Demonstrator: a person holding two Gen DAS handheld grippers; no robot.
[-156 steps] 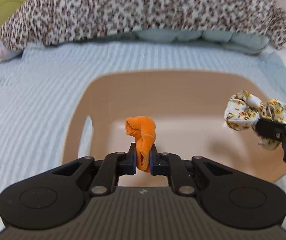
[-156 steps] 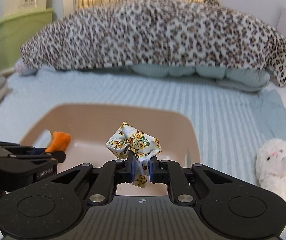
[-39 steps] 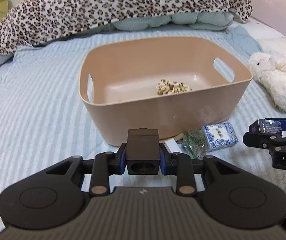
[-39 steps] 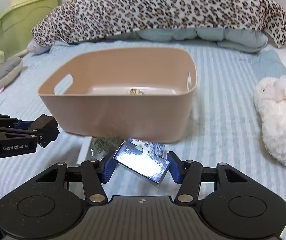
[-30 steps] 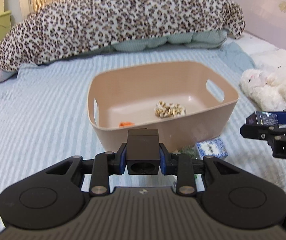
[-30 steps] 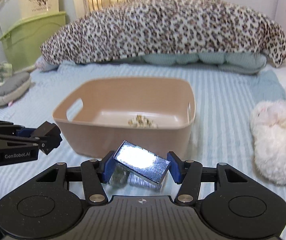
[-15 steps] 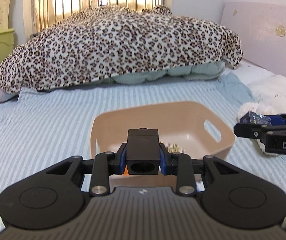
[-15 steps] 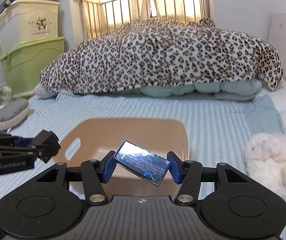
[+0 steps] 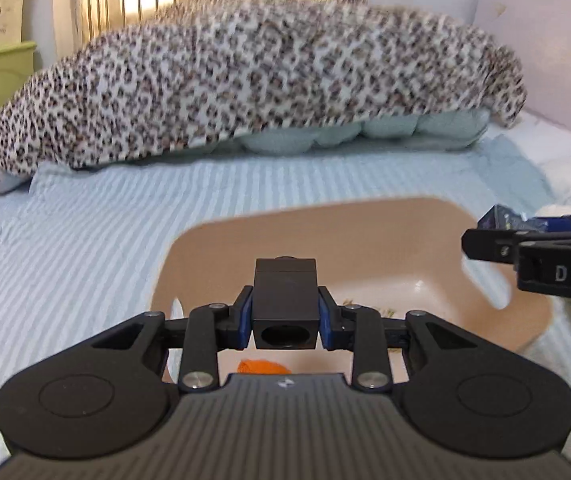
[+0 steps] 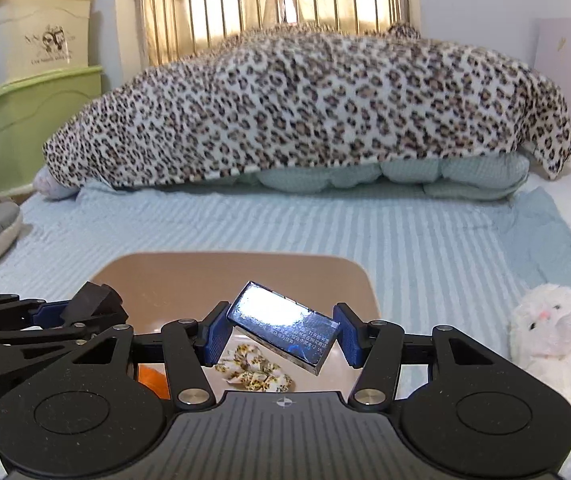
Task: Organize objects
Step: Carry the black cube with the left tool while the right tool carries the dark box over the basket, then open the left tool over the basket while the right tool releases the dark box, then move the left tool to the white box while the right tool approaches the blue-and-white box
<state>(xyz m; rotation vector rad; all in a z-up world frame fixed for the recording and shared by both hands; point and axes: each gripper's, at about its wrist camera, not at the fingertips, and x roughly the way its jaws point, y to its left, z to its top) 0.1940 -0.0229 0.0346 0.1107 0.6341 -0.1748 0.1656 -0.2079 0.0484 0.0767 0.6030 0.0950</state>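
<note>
Both grippers are holding small items above the tan bin [image 9: 525,320] on the bed [image 9: 65,248].
The left gripper [image 9: 285,316] fingers are clamping a black block [image 9: 285,300] over the bin; the right gripper [image 10: 283,334] fingers are gripping a tilted dark blue box [image 10: 281,326] over it. Inside the bin are lying a floral cloth [image 10: 253,368] and an orange cloth [image 9: 261,366]. A white plush toy [image 10: 553,328] is sitting beside the bin.

Bed [image 10: 325,240] covered with pale blue striped sheet. Leopard-print blanket [image 10: 309,112] heaped at head, over quilted blue bedding. Metal bedstead bars [image 10: 269,4] backlit by curtained window. Green bin [image 10: 33,120] stacked under cream bin [image 10: 33,32] at left wall.
</note>
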